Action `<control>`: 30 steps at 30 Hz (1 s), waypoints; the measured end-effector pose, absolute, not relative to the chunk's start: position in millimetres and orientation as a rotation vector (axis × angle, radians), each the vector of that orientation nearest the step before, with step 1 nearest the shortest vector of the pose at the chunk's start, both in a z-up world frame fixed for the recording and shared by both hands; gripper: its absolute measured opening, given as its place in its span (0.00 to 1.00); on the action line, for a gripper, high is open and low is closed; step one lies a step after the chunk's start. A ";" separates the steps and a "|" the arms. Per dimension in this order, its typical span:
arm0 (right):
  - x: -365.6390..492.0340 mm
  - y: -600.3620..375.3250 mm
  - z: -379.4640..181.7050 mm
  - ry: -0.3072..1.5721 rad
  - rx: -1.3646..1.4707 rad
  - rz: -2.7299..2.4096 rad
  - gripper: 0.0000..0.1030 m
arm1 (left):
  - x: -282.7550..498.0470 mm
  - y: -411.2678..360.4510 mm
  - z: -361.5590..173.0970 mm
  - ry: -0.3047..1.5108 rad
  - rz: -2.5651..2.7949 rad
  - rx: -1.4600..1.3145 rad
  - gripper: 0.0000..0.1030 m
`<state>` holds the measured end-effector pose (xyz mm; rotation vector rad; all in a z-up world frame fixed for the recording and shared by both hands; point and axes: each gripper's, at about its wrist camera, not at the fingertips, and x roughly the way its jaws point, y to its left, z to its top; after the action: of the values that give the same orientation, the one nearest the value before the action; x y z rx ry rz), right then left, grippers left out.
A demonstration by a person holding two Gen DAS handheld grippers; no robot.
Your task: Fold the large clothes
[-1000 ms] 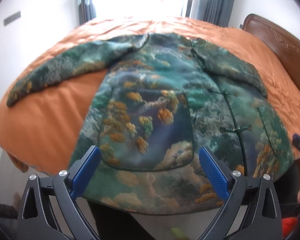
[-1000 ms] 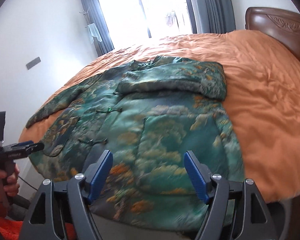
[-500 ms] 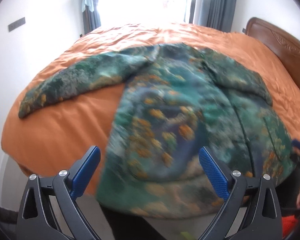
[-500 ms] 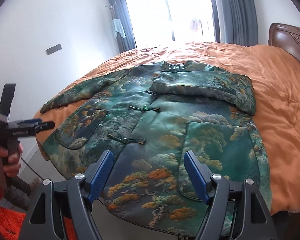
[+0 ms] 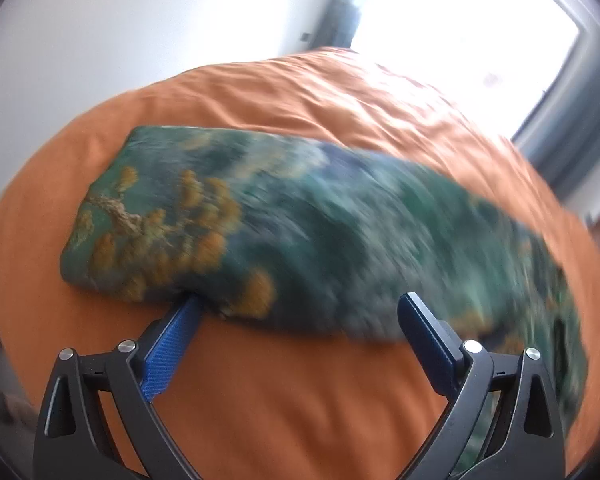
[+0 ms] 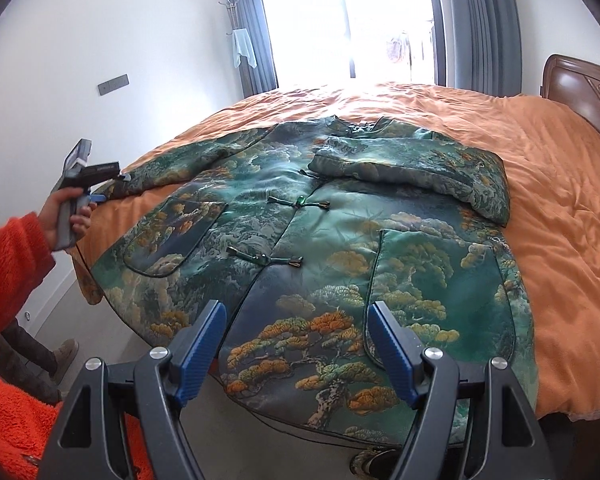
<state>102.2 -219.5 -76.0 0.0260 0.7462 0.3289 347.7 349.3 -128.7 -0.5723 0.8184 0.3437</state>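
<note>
A large green jacket [image 6: 300, 248] with a pine and cloud print lies face up on an orange bed [image 6: 556, 184], hem hanging over the near edge. Its right sleeve [image 6: 412, 164] is folded across the chest. Its left sleeve [image 5: 284, 240] lies stretched out flat to the left. My left gripper [image 5: 296, 320] is open at the near edge of that sleeve's cuff end, its left finger [image 5: 172, 344] touching the cloth; it also shows in the right wrist view [image 6: 100, 188]. My right gripper [image 6: 296, 344] is open and empty above the hem.
A wooden headboard [image 6: 580, 92] stands at the right. A bright window with grey curtains [image 6: 476, 28] is behind the bed. A white wall [image 6: 120, 40] runs along the left. Floor [image 6: 100, 320] shows below the bed's near edge.
My left gripper swung left from the jacket's hem to the outstretched left sleeve and came close to its cuff. My right gripper shifted left and back, still open.
</note>
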 end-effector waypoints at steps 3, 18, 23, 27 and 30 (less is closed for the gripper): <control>101.8 -213.8 -76.8 0.761 0.020 0.339 0.73 | 353.6 378.4 -142.6 0.780 0.415 -0.741 0.94; 105.7 -205.4 -88.1 0.758 0.086 0.417 0.73 | 390.3 226.6 17.8 0.540 0.284 -0.027 0.11; 110.5 -227.3 -88.4 0.739 0.155 0.381 0.73 | 410.3 85.7 55.6 0.459 0.029 0.235 0.11; 106.5 -244.9 -87.3 0.730 0.172 0.348 0.73 | 424.1 -9.2 34.2 0.473 -0.110 0.352 0.11; 101.0 -258.4 -85.8 0.726 0.178 0.316 0.73 | 430.7 -53.7 -6.5 0.526 -0.168 0.414 0.12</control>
<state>101.0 -258.4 -85.8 0.1784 0.7255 0.3163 430.7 -53.7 -6.5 0.4143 0.5264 -0.1681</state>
